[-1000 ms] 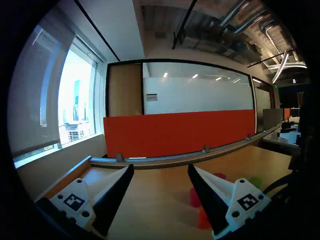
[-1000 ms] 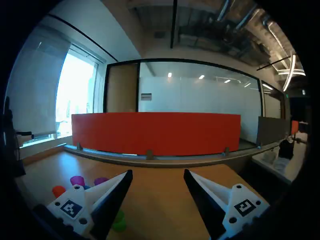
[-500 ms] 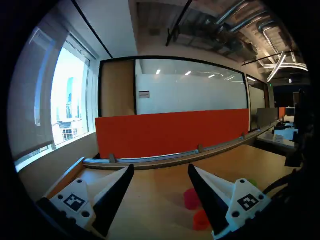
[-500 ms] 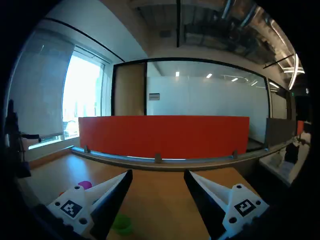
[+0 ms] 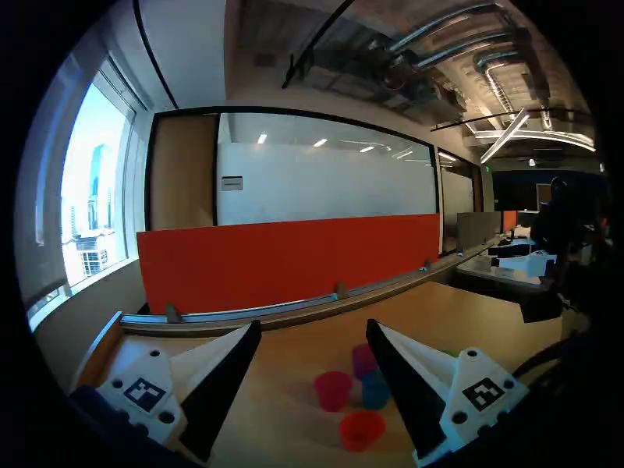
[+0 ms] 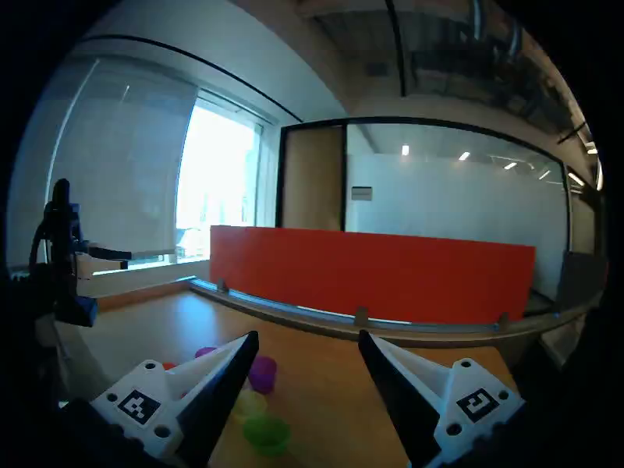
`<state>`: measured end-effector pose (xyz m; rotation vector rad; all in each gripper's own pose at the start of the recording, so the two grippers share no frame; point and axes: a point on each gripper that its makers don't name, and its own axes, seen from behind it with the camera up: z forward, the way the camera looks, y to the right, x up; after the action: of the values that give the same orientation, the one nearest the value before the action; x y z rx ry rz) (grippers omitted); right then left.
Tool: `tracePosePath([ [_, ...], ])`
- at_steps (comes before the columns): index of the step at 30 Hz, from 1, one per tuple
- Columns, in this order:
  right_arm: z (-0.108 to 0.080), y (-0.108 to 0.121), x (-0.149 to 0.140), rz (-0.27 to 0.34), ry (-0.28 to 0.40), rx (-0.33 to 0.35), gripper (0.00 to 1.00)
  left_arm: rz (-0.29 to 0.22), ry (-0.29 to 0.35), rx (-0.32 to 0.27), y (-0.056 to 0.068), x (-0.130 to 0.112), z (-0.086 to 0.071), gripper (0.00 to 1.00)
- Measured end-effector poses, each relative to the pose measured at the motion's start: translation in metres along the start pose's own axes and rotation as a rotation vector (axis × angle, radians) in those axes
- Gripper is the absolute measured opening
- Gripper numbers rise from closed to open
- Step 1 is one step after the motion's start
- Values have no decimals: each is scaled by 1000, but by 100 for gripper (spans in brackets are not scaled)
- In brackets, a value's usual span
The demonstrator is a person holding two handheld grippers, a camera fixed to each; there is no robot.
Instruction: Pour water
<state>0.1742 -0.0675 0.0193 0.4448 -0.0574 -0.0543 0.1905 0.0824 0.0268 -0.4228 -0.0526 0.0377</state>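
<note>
Small plastic cups stand in a cluster on the wooden desk (image 5: 468, 300). In the left gripper view a pink cup (image 5: 333, 390), a purple cup (image 5: 363, 359), a blue cup (image 5: 375, 391) and a red cup (image 5: 362, 430) sit low between the fingers. My left gripper (image 5: 312, 324) is open and holds nothing. In the right gripper view a purple cup (image 6: 263, 374), a yellow-green cup (image 6: 251, 403) and a green cup (image 6: 267, 434) lie by the left finger. My right gripper (image 6: 306, 335) is open and holds nothing. Both hover above the desk, short of the cups.
An orange divider panel (image 5: 288, 257) on a metal rail closes the desk's far edge. A bright window (image 6: 214, 199) lies to the left. A dark rig (image 6: 58, 265) stands at the left of the right gripper view. More desks (image 5: 515, 265) lie to the right.
The left gripper view has swung right, bringing the cups between its fingers. The right gripper view has swung left toward the window, and the cups now lie nearer its middle. Both grippers stay open.
</note>
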Motion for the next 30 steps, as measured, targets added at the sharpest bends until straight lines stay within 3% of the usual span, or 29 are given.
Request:
tracePosePath([
  [9,-5,-33,13,45,14,187,99,-41,25,-128,21,10,6,100],
  [15,-3,-35,14,31,10,201,99,-52,8,-183,28,7,11,100],
  [22,-1,-37,4,3,-33,216,99,-9,-38,-223,32,-4,18,100],
  [30,-2,-49,-11,-42,-108,291,99,19,-96,-285,39,-16,27,100],
])
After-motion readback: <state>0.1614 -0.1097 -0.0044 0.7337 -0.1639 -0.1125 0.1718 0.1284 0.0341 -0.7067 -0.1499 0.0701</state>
